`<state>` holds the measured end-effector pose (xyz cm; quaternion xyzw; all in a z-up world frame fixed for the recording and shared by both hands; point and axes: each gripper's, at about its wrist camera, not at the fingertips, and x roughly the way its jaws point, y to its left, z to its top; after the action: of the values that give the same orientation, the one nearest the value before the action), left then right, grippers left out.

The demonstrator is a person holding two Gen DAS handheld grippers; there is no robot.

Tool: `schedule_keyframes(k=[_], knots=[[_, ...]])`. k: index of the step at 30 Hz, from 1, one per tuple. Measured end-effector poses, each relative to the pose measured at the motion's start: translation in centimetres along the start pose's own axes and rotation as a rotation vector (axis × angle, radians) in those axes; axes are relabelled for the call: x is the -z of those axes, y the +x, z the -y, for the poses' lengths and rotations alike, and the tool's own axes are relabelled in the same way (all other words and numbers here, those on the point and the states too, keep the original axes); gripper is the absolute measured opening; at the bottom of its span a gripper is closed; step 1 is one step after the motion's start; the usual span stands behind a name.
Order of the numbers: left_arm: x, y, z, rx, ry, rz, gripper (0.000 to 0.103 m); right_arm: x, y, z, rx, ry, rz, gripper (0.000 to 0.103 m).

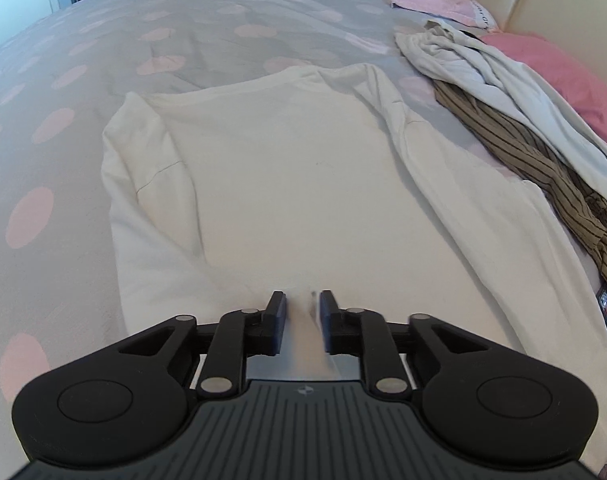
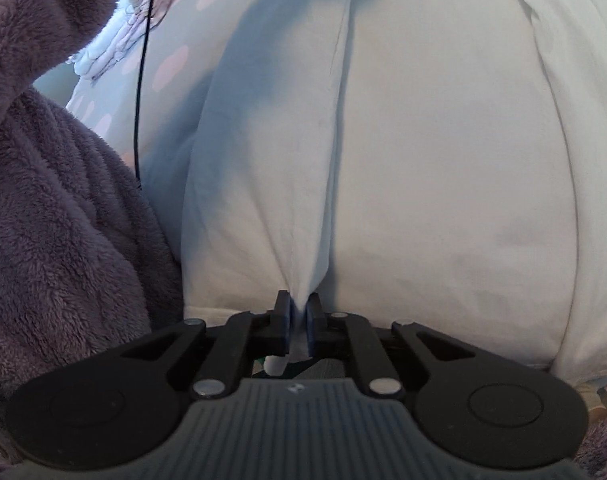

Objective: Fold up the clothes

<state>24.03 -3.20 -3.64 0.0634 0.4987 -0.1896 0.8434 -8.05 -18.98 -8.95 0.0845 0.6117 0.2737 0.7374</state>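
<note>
A cream long-sleeved shirt [image 1: 287,184] lies flat on the bed, neck end far from me, both sleeves folded in along its sides. My left gripper [image 1: 302,300] is at the shirt's near hem, its fingers shut on a pinch of the fabric that rises between them. In the right wrist view the same shirt [image 2: 443,180] fills the frame, and my right gripper [image 2: 298,302] is shut on a raised fold of its cloth, which runs upward as a long crease.
The bed cover [image 1: 103,60] is grey with pink dots. A heap of pale and brown striped clothes [image 1: 515,120] lies right of the shirt, pink pillows [image 1: 563,68] beyond. A person's purple fleece sleeve [image 2: 63,220] and a black cable [image 2: 141,80] are at the left.
</note>
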Motion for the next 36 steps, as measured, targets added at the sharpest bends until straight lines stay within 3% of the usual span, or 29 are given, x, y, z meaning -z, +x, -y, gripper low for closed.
schedule_keyframes(k=[2,4,9,14,22,29,32,36], knots=[[0.1,-1.0,0.0,0.005,0.008,0.021,0.035,0.0,-0.3,0.0,0.025,-0.009,0.002,0.018],[0.3,-2.2,-0.1,0.008,0.015,0.039,0.037,0.3,-0.8,-0.2,0.072,-0.037,0.005,0.019],[1.2,-4.5,-0.4,0.025,0.045,0.047,0.031,-0.1,-2.3,-1.0,0.161,-0.115,0.079,0.019],[3.1,-4.4,0.4,0.025,0.095,0.0,0.026,-0.8,-3.4,-2.5,0.121,-0.183,0.202,0.016],[6.3,-1.5,0.8,-0.032,0.145,-0.089,0.026,-1.5,0.9,-3.0,0.178,-0.231,0.09,0.016],[6.0,-3.7,0.6,-0.001,0.089,-0.054,0.027,-1.4,-1.7,-1.3,0.179,-0.177,0.103,0.022],[5.8,-4.5,1.2,0.029,0.078,-0.052,0.029,-1.2,-3.1,-0.2,0.216,-0.176,0.081,0.031],[5.3,-4.8,3.1,0.061,0.111,-0.048,0.03,-0.3,-6.0,2.1,0.281,-0.2,0.037,0.031]])
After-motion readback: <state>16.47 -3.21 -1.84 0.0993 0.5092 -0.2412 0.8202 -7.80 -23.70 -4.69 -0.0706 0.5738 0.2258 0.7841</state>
